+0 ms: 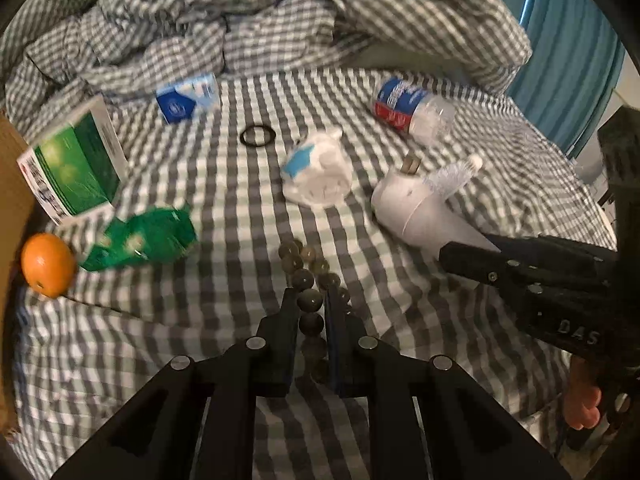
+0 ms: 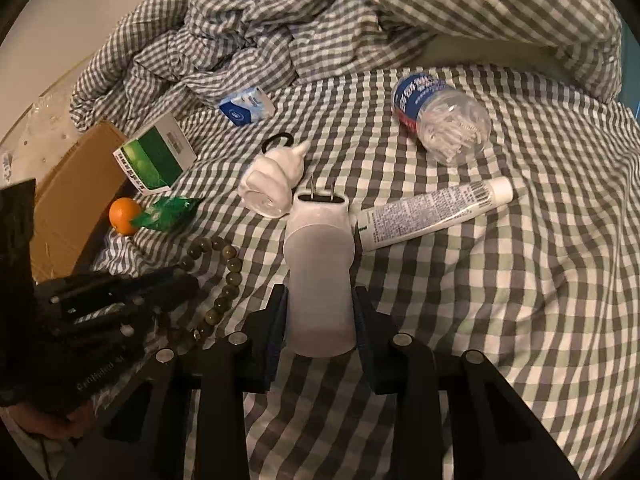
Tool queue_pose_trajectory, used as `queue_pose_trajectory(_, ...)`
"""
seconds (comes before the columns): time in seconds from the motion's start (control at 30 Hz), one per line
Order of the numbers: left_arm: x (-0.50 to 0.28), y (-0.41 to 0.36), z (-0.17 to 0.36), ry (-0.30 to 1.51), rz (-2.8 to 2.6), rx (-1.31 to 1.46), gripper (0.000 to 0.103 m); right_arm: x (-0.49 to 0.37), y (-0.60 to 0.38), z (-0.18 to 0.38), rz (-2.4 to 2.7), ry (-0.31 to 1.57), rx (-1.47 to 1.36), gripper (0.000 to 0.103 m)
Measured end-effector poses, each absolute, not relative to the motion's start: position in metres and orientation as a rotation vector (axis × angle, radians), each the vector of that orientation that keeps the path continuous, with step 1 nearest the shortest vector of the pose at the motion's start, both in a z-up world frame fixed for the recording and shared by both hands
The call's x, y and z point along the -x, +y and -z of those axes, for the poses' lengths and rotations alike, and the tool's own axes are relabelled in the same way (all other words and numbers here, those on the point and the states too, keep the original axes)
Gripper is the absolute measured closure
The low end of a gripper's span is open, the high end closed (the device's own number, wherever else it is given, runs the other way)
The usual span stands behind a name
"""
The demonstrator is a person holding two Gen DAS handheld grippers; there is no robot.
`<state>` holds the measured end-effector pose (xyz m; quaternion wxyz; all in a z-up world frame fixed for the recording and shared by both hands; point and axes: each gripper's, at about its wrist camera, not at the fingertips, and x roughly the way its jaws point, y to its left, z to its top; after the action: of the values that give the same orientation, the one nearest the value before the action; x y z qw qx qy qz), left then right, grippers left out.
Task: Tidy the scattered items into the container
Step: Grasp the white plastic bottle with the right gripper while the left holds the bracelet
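A string of dark beads point(image 1: 310, 304) is pinched tight by the left gripper point(image 1: 312, 300) on the checked bed sheet point(image 2: 500, 280). A white plug-in charger point(image 2: 320, 280) is squeezed between the right gripper's point(image 2: 320, 300) pads. The brown cardboard box point(image 2: 76, 200) is seen at the far left, with an orange point(image 2: 125, 216) beside it.

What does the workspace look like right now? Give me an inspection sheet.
Surface: gingham bedsheet, rumpled duvet behind.
Job's things: bead bracelet, white plug adapter, toothpaste tube, orange, green box, cotton-swab bottle, cardboard box as container.
Clutter: hair tie, crumpled tissue.
Grippers: left tool shut on bead bracelet; right tool closed on white plug adapter.
Cables: nothing seen.
Surroundings: teal curtain.
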<state>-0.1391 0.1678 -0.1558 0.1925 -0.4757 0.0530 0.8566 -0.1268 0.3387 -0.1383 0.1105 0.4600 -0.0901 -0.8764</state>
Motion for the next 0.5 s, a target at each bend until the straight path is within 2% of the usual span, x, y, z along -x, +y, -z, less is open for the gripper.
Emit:
queue_pose_trajectory(0.2,0.143,0.172,0.169,0.097,-2.378,1.327,0.092,0.124,0.343,0.141,2.581,-0.301,-1.344,0.071)
queue_pose_trajectory(0.37,0.139,0.169,0.148,0.051,-2.405,1.256,0.092,0.119,0.347,0.126,2.646,-0.328,-1.316,0.071)
queue_pose_trajectory(0.5,0.131,0.164,0.117,0.092,-2.483,1.168,0.092,0.11,0.343,0.103,2.673,-0.316,-1.267,0.071)
